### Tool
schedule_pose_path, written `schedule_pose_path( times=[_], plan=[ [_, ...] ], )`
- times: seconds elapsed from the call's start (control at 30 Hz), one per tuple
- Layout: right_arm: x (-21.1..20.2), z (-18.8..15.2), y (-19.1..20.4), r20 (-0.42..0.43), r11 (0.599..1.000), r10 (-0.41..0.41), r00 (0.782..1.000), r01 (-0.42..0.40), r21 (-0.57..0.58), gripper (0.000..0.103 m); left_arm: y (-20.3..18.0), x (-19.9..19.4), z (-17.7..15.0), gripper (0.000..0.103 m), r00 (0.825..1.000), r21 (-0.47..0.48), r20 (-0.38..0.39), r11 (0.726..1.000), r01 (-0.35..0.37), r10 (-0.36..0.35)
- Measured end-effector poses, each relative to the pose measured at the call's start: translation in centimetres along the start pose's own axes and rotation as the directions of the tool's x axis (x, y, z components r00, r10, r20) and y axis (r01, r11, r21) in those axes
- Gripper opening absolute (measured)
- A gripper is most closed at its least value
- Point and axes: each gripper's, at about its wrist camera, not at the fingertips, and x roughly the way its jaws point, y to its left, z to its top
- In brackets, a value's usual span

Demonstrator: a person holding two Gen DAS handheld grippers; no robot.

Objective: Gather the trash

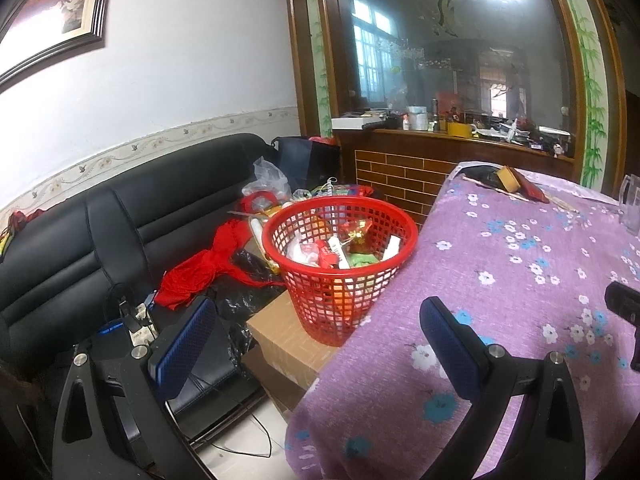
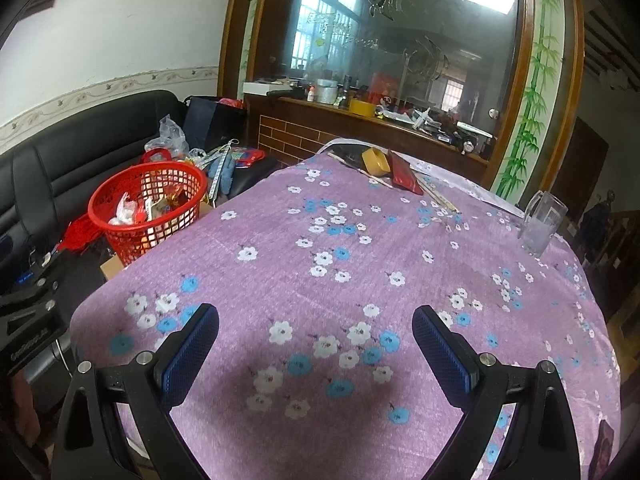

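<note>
Red basket (image 1: 340, 264) trash jumbled, indistinct; grippers (image 2: 316, 328) empty.

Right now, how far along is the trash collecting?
The red basket already holds wrappers. Both the left gripper and the right gripper are open and hold nothing. On the table, the yellow box, sticks and glass mug remain.

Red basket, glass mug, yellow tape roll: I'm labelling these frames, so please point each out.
red basket (image 1: 340, 292), left wrist view, front mesh wall.
glass mug (image 2: 540, 228), right wrist view, lower body.
yellow tape roll (image 2: 376, 161), right wrist view, outer side.
</note>
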Motion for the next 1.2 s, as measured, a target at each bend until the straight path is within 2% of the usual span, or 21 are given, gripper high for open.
schedule_pose_path(
  times=[0.4, 0.9, 1.1, 1.2],
  plan=[
    [2.0, 0.4, 0.9, -0.040, 1.000, 0.001, 0.999, -0.002, -0.014, 0.099, 0.9, 1.2, -0.2, 0.102, 1.000, -0.022, -0.004, 1.000, -0.016, 0.016],
    [2.7, 0.0, 0.5, -0.061, 1.000, 0.000, 0.998, 0.001, 0.006, 0.099, -0.1, 1.2, 0.5, 0.102, 1.000, 0.005, 0.018, 1.000, 0.000, 0.000],
    [2.5, 0.0, -0.7, -0.053, 0.999, -0.011, 0.999, 0.012, 0.032, 0.099, -1.8, 1.0, 1.6, 0.102, 0.999, 0.035, 0.026, 0.999, 0.034, -0.035],
    [2.3, -0.2, -2.2, -0.054, 0.997, -0.025, 0.998, 0.028, 0.066, 0.099, -3.7, 1.0, 2.4, 0.102, 0.996, 0.076, 0.025, 0.994, 0.078, -0.080]
  ],
)
